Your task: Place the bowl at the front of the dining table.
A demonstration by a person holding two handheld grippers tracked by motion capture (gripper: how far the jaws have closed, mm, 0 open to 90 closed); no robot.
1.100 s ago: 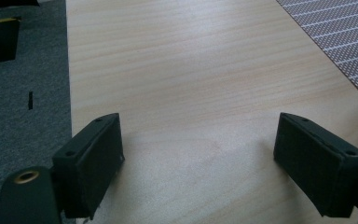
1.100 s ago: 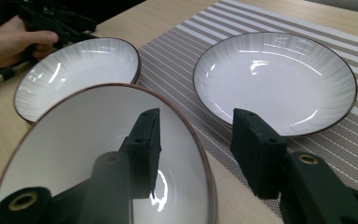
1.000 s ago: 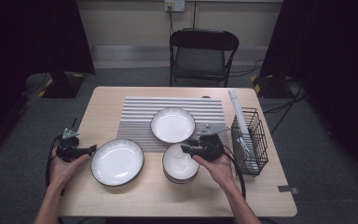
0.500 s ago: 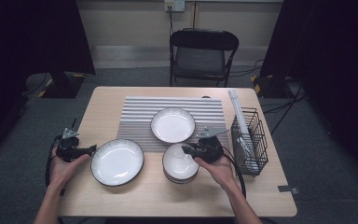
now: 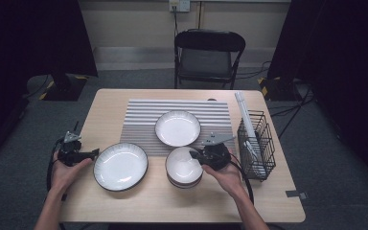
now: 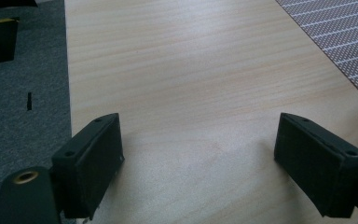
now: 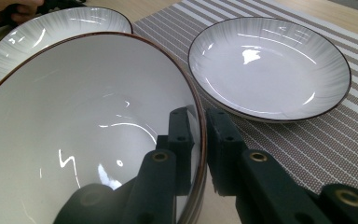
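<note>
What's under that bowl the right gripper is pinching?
The bowl sits on more stacked bowls, whose rims show below it; their number and insides are hidden. The right gripper clamps its rim.

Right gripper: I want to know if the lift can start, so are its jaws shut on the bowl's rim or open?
Shut on the bowl: the right gripper has one jaw inside the rim and one outside, having just closed.
</note>
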